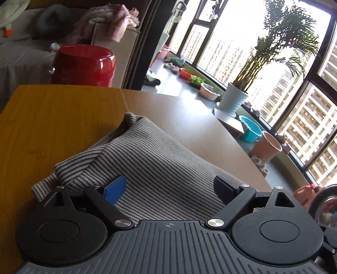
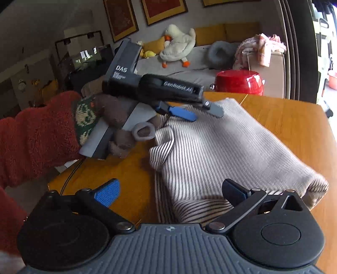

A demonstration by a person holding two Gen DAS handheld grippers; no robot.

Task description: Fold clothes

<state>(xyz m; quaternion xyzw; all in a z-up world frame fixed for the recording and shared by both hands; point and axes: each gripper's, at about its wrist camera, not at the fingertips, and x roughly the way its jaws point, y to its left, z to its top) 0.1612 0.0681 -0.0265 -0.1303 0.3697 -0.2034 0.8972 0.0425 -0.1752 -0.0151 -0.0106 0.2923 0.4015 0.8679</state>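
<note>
— Where's the striped garment (image 2: 221, 151)?
— Bunched on the wooden bench (image 2: 280, 126), folded over itself.
— And the jaws?
— Left gripper (image 1: 170, 187) spread wide above the cloth; right gripper (image 2: 174, 191) equally agape at its six o'clock edge, holding nothing.

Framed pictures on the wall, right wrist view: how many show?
3, all cut off by the top edge: one at the left, one in the middle, and a sliver at the right. More may hang outside the frame.
</note>
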